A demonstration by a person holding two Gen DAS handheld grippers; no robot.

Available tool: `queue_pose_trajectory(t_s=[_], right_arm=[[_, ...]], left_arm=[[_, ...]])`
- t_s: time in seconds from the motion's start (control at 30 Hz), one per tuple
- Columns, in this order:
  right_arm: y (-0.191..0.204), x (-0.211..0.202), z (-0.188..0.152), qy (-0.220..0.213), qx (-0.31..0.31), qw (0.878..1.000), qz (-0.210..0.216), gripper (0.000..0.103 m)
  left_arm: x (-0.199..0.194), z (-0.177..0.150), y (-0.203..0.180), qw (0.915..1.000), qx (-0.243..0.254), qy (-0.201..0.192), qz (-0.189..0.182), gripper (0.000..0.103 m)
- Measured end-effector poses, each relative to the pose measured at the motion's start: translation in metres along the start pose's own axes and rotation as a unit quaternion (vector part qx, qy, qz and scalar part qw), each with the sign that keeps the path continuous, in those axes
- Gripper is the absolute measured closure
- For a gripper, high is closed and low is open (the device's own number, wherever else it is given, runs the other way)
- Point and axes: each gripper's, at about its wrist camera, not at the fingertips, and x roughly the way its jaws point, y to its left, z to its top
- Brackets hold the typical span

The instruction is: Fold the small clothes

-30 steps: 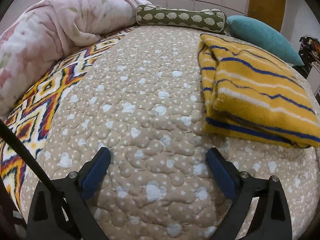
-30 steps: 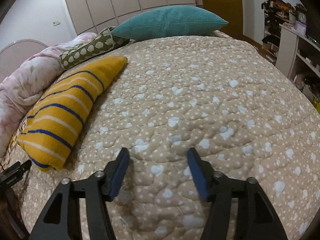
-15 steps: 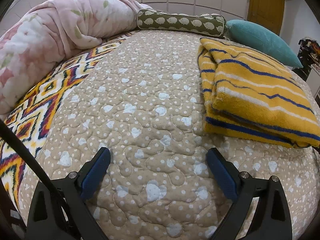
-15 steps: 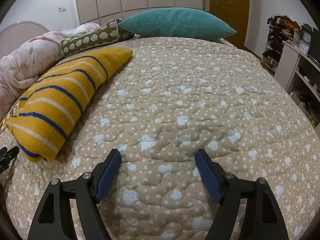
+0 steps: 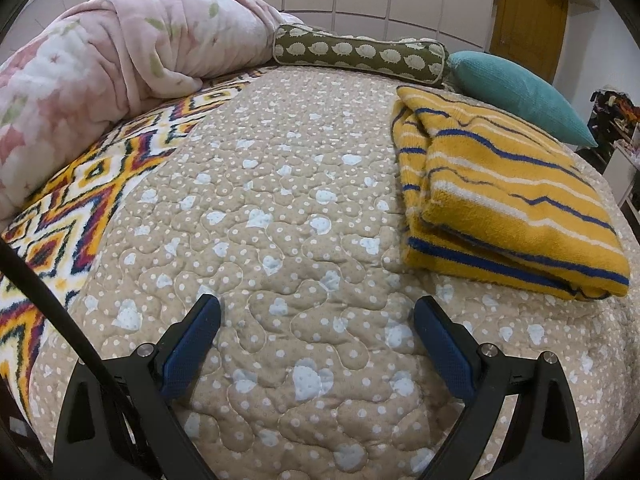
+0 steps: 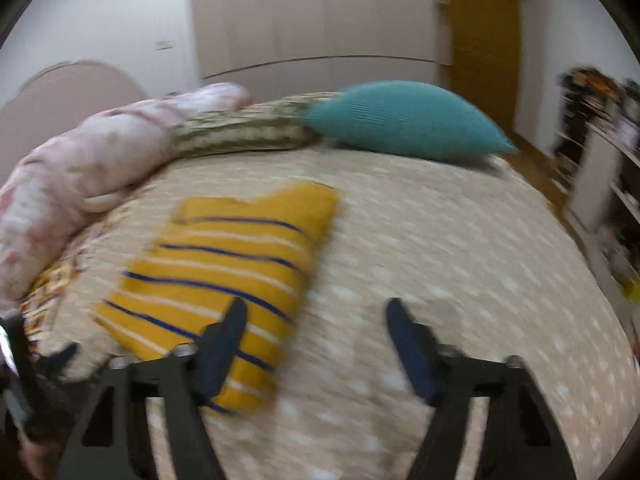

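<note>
The yellow striped garment (image 5: 508, 200) lies folded into a thick stack on the bed (image 5: 280, 240), near the teal pillow (image 5: 520, 96) and just in front of the green bolster (image 5: 360, 54). Its layers sit roughly aligned, with the fold edge facing the cameras.

The right hand-held gripper (image 6: 316, 344) has pulled up and back from the bed over the last second: its view was close over the quilt, and now the whole garment (image 6: 224, 276) shows below it, blurred by motion. Its jaws have just been closing from a wider spread, yet they stand apart with nothing between them; 1 finger only overlaps the garment in the picture and does not look to touch it.

The left hand-held gripper (image 5: 316, 344) hovers in the same place over bare quilt beside the garment, jaws spread wide and empty.

Judging from this, the garment has been let go and its fold looks finished. No other small clothes appear on the bed, so the task seems at or near its end.
</note>
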Motion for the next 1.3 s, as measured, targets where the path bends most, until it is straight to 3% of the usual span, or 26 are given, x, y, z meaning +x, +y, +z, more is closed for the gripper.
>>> queue_pose_trajectory(t_s=[0.03, 0.07, 0.17, 0.27, 0.37, 0.47, 0.57, 0.7, 0.77, 0.87, 1.03, 1.17, 1.3], right_arm=[[0.014, 0.008, 0.009, 0.008, -0.012, 1.000, 0.015, 0.064], [0.033, 0.019, 0.019, 0.016, -0.028, 0.999, 0.034, 0.074], [0.078, 0.050, 0.037, 0.034, -0.063, 0.995, 0.068, 0.075], [0.113, 0.093, 0.046, 0.082, -0.066, 0.989, 0.101, 0.075], [0.137, 0.142, 0.047, 0.130, -0.067, 0.985, 0.095, 0.075], [0.149, 0.168, 0.051, 0.136, -0.062, 0.985, 0.083, 0.073], [0.151, 0.169, 0.060, 0.141, -0.058, 0.984, 0.097, 0.073], [0.125, 0.126, 0.067, 0.106, -0.017, 0.985, 0.135, 0.071], [0.104, 0.096, 0.061, 0.090, -0.006, 0.986, 0.137, 0.059], [0.066, 0.049, 0.039, 0.066, -0.019, 0.993, 0.095, 0.042], [0.001, 0.007, -0.016, 0.042, -0.030, 0.999, -0.012, 0.036], [-0.053, 0.003, -0.055, 0.046, 0.042, 0.998, -0.016, 0.035], [-0.081, 0.010, -0.080, 0.038, 0.082, 0.995, -0.032, 0.035]], left_arm=[[0.000, 0.000, 0.001, 1.0000, -0.002, -0.001, -0.002, 0.006], [-0.001, -0.001, 0.001, 1.0000, -0.003, -0.002, -0.004, 0.006], [0.000, -0.001, 0.001, 1.0000, -0.004, -0.003, -0.006, 0.006], [-0.001, -0.001, 0.003, 1.0000, -0.005, -0.004, -0.006, 0.006], [-0.001, -0.001, 0.003, 1.0000, -0.005, -0.004, -0.006, 0.006], [-0.001, -0.001, 0.002, 1.0000, -0.005, -0.003, -0.007, 0.006], [-0.001, -0.001, 0.002, 1.0000, -0.005, -0.003, -0.007, 0.006], [-0.001, -0.001, 0.002, 1.0000, -0.004, -0.002, -0.005, 0.006], [-0.001, -0.001, 0.002, 1.0000, -0.003, -0.001, -0.004, 0.006], [0.001, 0.000, -0.002, 0.9999, 0.012, 0.007, -0.001, 0.003], [0.005, 0.001, -0.011, 0.9987, 0.041, 0.026, 0.016, 0.000], [0.008, 0.002, -0.014, 0.9981, 0.043, 0.043, 0.014, 0.000], [0.012, 0.006, -0.014, 0.9977, 0.041, 0.052, 0.013, 0.000]])
